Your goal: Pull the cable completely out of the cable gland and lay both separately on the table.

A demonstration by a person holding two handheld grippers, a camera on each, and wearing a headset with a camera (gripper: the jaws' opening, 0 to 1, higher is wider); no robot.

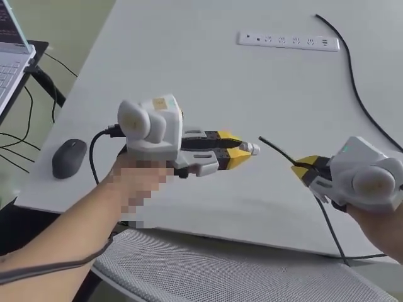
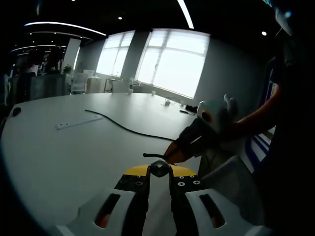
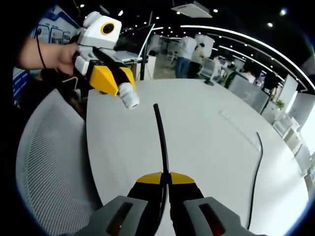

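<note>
2 grippers were in your hands, held in the air above the near edge of the white table (image 1: 189, 75). Your left gripper (image 1: 242, 151) had its jaws pressed onto the pale cable gland (image 1: 250, 148), which stuck out past the yellow tips. The left gripper view showed the cable gland (image 2: 158, 168) pinched between them. Your right gripper (image 1: 301, 167) had its jaws clamped on the black cable (image 1: 277, 151), a little way back from its free end. That end pointed toward the cable gland but stood apart from it, with bare table showing between, so the cable was fully out. Neither piece lay on the table. Behind the right gripper the cable hung down past the table edge, close to the mesh chair (image 1: 220, 270). Farther off on the table lay a power strip (image 1: 288, 41) and a second black lead (image 1: 359, 94), and a mouse (image 1: 69, 157) sat near the left edge.
</note>
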